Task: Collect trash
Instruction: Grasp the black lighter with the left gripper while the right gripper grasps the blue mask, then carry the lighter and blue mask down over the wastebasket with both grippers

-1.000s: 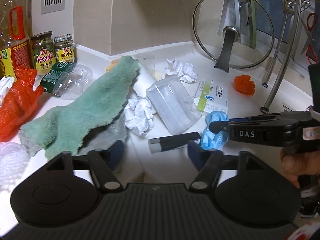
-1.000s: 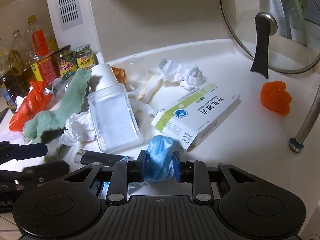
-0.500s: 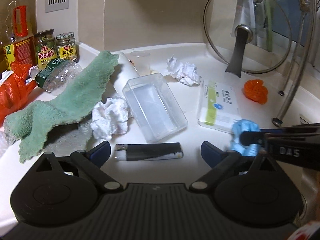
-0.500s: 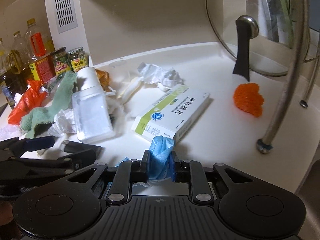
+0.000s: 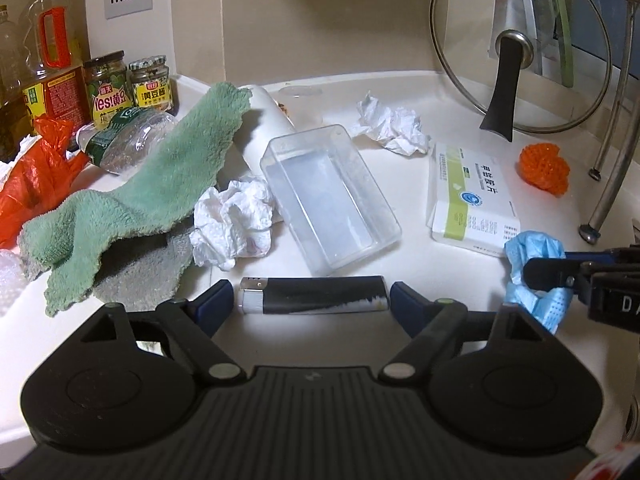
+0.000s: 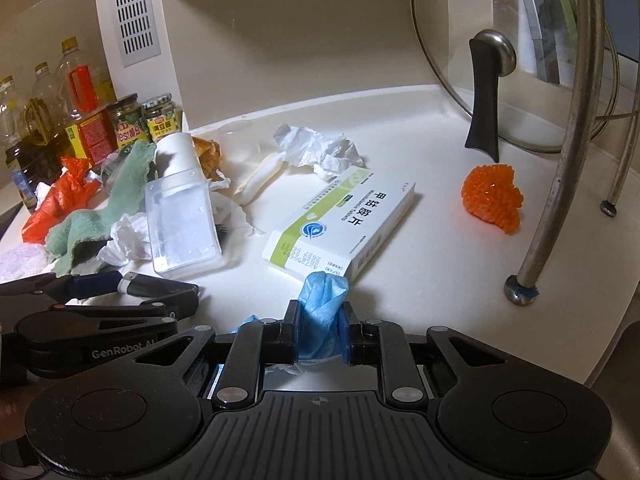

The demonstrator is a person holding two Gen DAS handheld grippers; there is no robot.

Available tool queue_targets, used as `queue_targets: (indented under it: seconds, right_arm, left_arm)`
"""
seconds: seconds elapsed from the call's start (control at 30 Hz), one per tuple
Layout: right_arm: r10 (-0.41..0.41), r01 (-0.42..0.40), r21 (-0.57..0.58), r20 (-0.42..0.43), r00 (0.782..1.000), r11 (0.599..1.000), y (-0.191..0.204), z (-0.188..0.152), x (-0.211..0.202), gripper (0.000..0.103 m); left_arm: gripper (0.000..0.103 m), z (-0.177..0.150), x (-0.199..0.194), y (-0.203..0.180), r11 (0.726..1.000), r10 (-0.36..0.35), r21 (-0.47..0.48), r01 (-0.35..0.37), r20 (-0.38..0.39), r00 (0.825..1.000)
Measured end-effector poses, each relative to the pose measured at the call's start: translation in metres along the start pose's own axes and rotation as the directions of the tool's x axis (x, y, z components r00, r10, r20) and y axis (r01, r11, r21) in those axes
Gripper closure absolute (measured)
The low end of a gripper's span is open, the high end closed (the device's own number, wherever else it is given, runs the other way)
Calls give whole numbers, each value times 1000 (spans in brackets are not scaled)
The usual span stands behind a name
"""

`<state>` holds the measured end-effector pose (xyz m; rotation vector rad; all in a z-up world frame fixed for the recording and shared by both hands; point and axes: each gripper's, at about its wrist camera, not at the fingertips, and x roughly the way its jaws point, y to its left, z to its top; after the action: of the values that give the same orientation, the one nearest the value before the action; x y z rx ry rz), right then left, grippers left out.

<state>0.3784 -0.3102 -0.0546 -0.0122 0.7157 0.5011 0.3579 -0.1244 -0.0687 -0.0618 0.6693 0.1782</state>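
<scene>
Right tool (image 6: 319,334) is clenched on the crumpled blue mask (image 6: 322,304), soft and light, so a pinch anywhere works. Left tool (image 5: 311,300) tilts down at the worktop (image 5: 460,288), jaws closing around the lighter (image 5: 314,300) (stiff, slick; grip it end to end), pads not touching yet.

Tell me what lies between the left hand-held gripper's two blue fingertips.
A black lighter with a silver cap lies lengthwise on the white counter between the closing, not yet touching fingertips, seen in the left wrist view.
</scene>
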Motion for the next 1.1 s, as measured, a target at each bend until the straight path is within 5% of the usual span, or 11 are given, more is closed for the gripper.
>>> queue_targets:
  seconds: [0.5, 1.1]
  right_arm:
    - [32, -32, -13, 4, 999, 999, 21, -12, -15, 84]
    - [192, -194, -125, -29, 981, 973, 111, -41, -41, 84]
  left_arm:
    - [23, -11, -40, 23, 998, -63, 1, 63, -9, 998]
    - [23, -67, -109, 99, 996, -82, 16, 83, -70, 994]
